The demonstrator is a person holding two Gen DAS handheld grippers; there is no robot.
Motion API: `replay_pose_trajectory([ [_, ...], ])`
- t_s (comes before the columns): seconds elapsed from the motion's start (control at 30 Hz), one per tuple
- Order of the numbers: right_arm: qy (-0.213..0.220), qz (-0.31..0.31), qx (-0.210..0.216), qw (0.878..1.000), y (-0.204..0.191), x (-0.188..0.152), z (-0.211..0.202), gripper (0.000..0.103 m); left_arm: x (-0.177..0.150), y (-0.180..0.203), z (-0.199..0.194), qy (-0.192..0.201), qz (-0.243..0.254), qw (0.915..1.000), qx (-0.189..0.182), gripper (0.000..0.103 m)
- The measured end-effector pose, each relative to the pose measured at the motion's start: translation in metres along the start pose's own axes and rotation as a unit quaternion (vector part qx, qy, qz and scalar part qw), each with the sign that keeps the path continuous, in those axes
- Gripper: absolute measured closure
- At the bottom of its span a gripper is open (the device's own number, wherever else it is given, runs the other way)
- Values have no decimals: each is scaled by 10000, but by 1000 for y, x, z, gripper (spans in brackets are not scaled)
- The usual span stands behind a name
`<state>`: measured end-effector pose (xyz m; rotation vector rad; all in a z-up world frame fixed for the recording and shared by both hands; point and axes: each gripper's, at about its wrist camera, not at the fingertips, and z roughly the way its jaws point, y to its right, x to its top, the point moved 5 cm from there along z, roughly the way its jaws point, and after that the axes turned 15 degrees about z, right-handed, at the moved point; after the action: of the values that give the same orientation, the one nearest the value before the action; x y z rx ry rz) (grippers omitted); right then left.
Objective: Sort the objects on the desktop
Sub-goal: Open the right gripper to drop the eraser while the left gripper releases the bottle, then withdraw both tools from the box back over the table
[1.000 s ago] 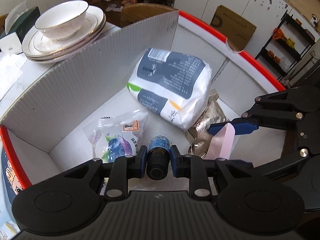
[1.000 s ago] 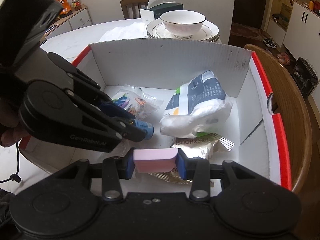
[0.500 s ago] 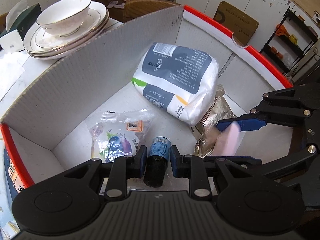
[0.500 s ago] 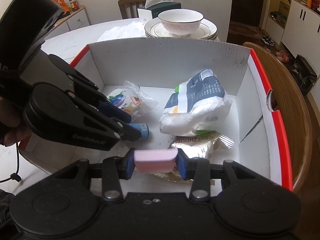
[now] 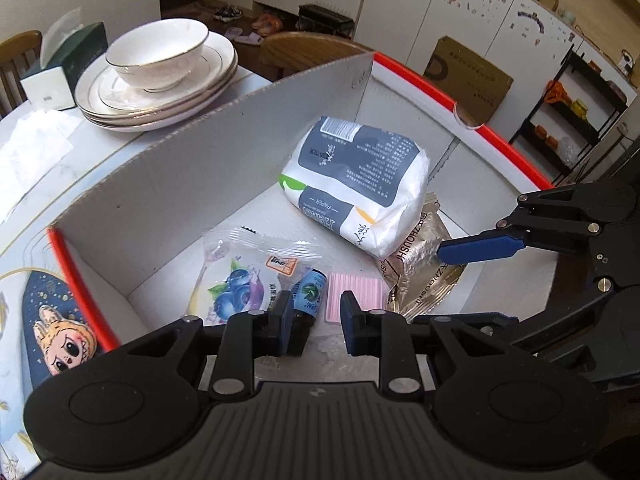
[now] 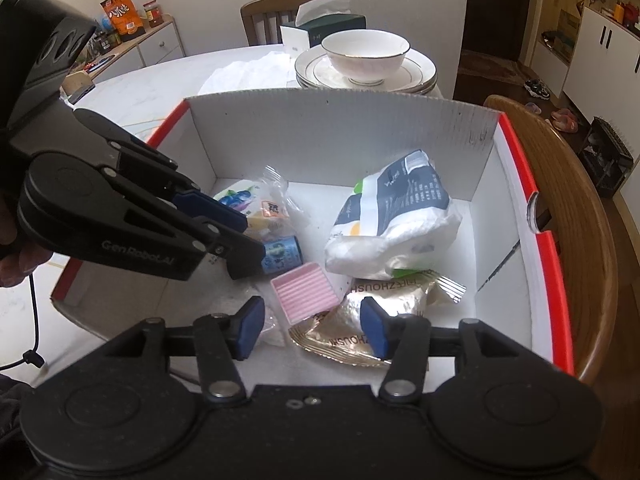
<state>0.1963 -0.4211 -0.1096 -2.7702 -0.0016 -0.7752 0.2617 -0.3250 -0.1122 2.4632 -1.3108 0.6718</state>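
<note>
A white cardboard box (image 5: 200, 168) with red edges holds the sorted things; it also shows in the right wrist view (image 6: 340, 136). On its floor lie a small dark bottle with a blue label (image 5: 310, 294) (image 6: 282, 254), a pink ribbed block (image 5: 356, 294) (image 6: 304, 292), a blueberry snack bag (image 5: 240, 284) (image 6: 256, 208), a white and grey paper pack (image 5: 356, 180) (image 6: 396, 216) and a gold foil pouch (image 5: 424, 268) (image 6: 384, 300). My left gripper (image 5: 314, 322) (image 6: 240, 240) is open, the bottle beside its left finger. My right gripper (image 6: 312, 326) (image 5: 476, 248) is open above the block.
Stacked white plates with a bowl (image 5: 160, 68) (image 6: 366, 60) stand on the table behind the box. A dark green tissue box (image 5: 64, 64) (image 6: 320, 28) is beyond them. A wooden chair back (image 6: 568, 208) curves round the box's right side. A cartoon-printed mat (image 5: 52, 312) lies left.
Both grippers have opened. The bottle left the left gripper and the pink block left the right gripper; both now lie on the box floor. Both grippers have pulled back and up.
</note>
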Motion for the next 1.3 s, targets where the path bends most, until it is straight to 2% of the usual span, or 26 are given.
replay_pose_trajectory([
  [0.23,194,20,86,9998,-4,2,-18,43,-6,5,-23,298,-64,9995,0,79],
  [0.4,300,-41,150,9994,-11,2,-30,40,-8,14,-41,555,-54,9984,46,66],
  [0.47,329,-67,162,9993,-13,2,-33,40,-9,17,-49,686,-79,9976,80,50],
  [0.63,393,-103,187,9990,-18,1,-39,39,-12,22,-65,877,-115,9959,172,49],
  [0.73,453,-119,242,9986,-19,0,-44,34,-16,22,-71,935,-163,9952,228,49],
  [0.87,552,-95,337,9979,-18,-1,-50,26,-23,22,-79,1013,-226,9942,277,39],
  [0.97,608,-90,320,9976,-19,-1,-52,23,-28,22,-83,1042,-270,9937,313,37],
  [1.3,729,54,230,9971,-27,-2,-54,21,-48,14,-99,1230,-382,9906,456,15],
])
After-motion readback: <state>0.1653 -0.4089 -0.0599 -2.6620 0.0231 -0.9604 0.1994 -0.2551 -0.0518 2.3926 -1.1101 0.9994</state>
